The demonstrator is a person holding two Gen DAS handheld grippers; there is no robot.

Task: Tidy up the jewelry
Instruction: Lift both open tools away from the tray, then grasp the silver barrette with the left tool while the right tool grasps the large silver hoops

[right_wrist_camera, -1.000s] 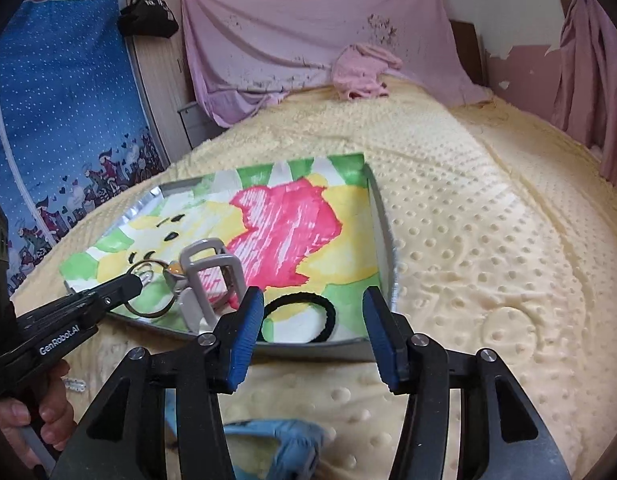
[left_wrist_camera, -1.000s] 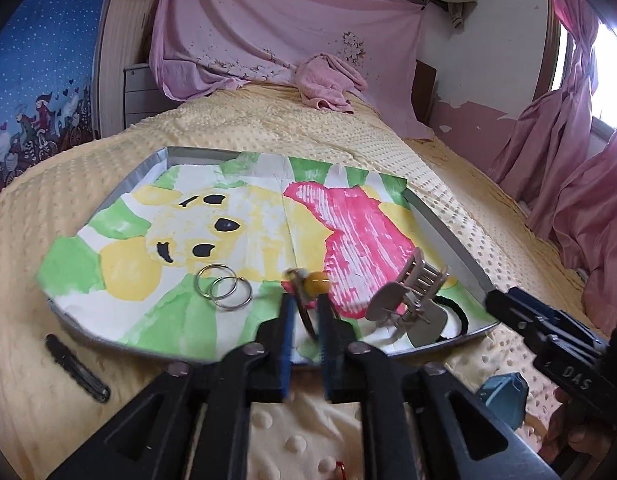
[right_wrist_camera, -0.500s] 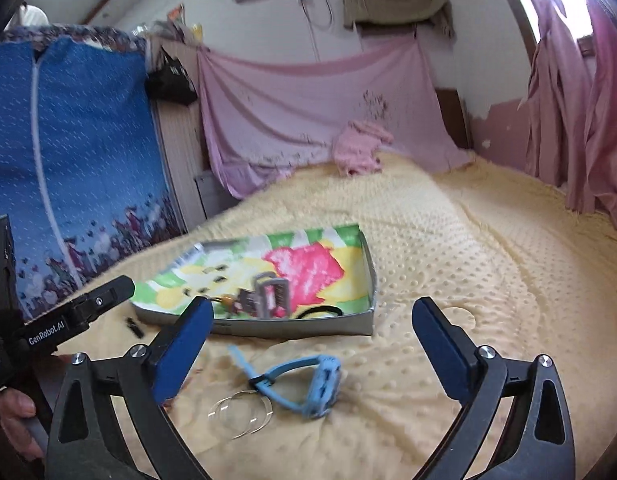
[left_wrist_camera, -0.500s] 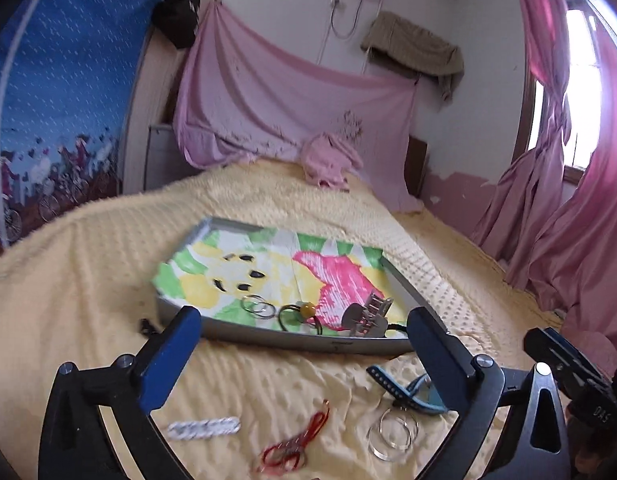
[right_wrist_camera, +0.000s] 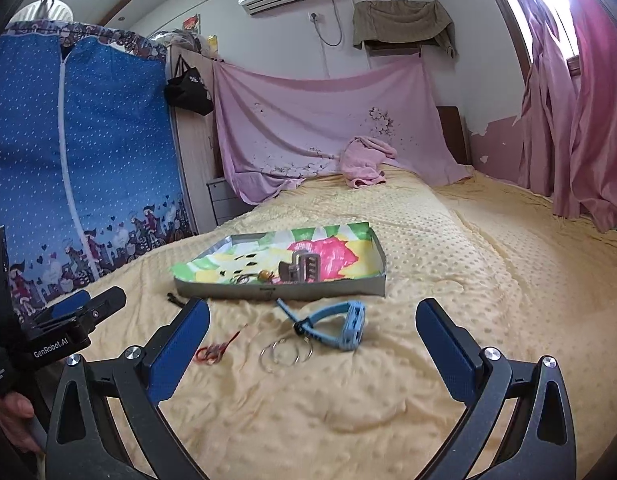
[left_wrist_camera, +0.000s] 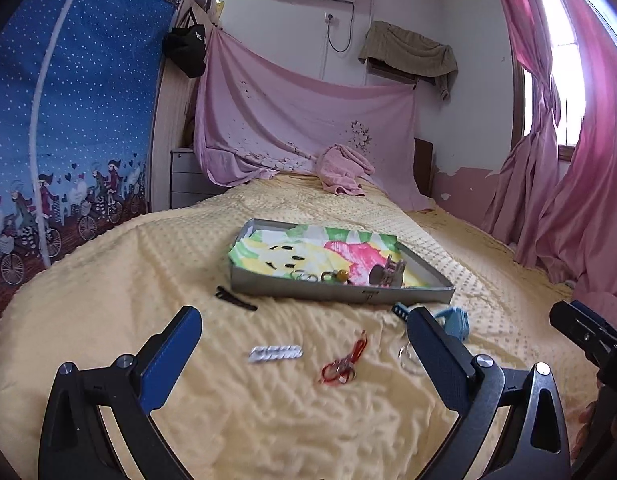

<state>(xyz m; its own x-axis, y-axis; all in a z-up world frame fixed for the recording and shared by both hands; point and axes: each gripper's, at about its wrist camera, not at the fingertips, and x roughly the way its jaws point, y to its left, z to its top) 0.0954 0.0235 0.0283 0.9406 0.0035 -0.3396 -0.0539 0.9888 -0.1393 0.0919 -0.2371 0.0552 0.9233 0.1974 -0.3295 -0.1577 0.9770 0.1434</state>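
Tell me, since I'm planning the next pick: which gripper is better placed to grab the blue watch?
Right, probably. The blue watch lies between the open right gripper's fingers, while in the left view it sits off to the side, partly hidden behind the left gripper's finger.

One tray [right_wrist_camera: 378,280]; one blue watch [right_wrist_camera: 348,322]; one red cord [left_wrist_camera: 344,362]; one claw clip [right_wrist_camera: 302,268]; one black hairpin [left_wrist_camera: 236,298]; one silver clip [left_wrist_camera: 274,354]

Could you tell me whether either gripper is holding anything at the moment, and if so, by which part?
Nothing is held. The left gripper and the right gripper are both open above the blanket, with only air between their fingers.
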